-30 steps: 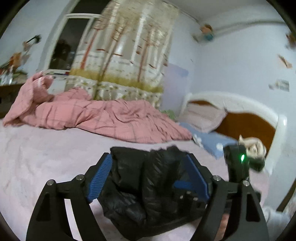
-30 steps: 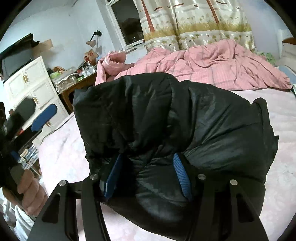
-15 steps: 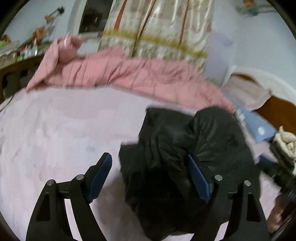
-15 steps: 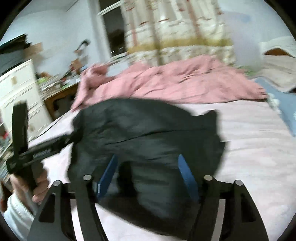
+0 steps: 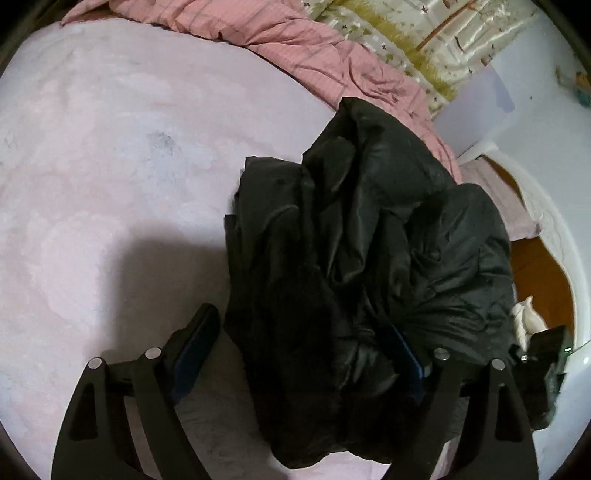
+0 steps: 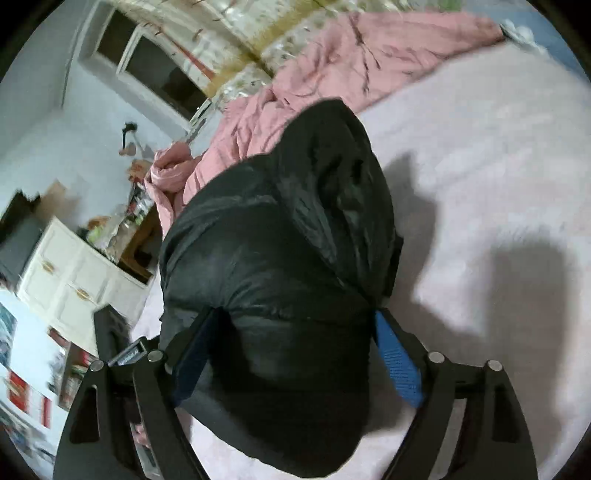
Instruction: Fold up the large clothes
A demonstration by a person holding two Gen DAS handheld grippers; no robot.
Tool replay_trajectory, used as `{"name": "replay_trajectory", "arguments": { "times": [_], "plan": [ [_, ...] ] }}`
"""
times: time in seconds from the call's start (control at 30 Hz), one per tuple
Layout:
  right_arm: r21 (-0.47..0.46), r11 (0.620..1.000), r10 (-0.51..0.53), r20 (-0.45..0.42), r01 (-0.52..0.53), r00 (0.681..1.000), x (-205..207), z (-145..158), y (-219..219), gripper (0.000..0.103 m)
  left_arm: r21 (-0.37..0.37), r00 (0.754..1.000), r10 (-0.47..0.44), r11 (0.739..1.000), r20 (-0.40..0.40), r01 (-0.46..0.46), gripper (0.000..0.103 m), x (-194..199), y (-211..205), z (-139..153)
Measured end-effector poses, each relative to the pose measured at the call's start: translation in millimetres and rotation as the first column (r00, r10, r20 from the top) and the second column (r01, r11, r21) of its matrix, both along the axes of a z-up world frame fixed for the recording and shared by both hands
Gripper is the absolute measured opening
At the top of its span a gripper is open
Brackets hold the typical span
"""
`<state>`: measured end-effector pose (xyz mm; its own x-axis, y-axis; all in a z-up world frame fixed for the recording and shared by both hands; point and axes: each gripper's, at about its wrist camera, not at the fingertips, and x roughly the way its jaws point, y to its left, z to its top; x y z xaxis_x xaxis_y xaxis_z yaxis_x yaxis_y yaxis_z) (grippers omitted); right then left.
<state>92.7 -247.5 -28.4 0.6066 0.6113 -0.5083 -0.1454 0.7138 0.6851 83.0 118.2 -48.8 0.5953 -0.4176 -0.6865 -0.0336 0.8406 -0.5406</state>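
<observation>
A black puffer jacket hangs bunched above the pale pink bed. In the left wrist view it fills the gap between my left gripper's wide-set jaws and covers the right blue pad. In the right wrist view the same jacket bulges between my right gripper's wide-set jaws, whose blue pads press its sides. Both grippers look down at the bed. Whether either one pinches the cloth is hidden by the folds.
A crumpled pink quilt lies along the far side of the bed under a patterned curtain. A white and wood headboard stands at the right. A white cabinet and a cluttered desk stand left of the bed.
Both grippers have risen and tipped downward, lifting the jacket off the bed. It now hangs longer and more bunched, and the views show the bed from above.
</observation>
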Motion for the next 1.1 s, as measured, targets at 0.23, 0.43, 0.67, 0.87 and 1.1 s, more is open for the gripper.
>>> {"name": "replay_trajectory", "arguments": {
  "times": [0.23, 0.43, 0.67, 0.87, 1.1],
  "plan": [
    [-0.09, 0.996, -0.011, 0.066, 0.017, 0.998, -6, 9, 9, 0.047, -0.114, 0.996, -0.067, 0.991, 0.058, 0.073, 0.041, -8, -14, 8],
    [-0.128, 0.987, -0.078, 0.156, 0.099, 0.985, -24, 47, -24, 0.044, -0.107, 0.972, -0.141, 0.981, 0.185, 0.163, 0.031, -9, -47, 47],
    [-0.148, 0.948, -0.23, 0.298, 0.283, 0.926, -50, 101, -119, 0.045, -0.081, 0.917, -0.255, 0.953, 0.308, 0.292, 0.031, 21, -160, 103],
    [-0.208, 0.82, -0.422, 0.409, 0.533, 0.809, -77, 119, -213, 0.045, -0.022, 0.837, -0.383, 0.905, 0.391, 0.425, 0.031, 44, -285, 127],
    [-0.255, 0.651, -0.584, 0.433, 0.715, 0.686, -82, 87, -299, 0.045, 0.063, 0.79, -0.473, 0.87, 0.389, 0.49, 0.031, 74, -412, 100]
  ]
}}
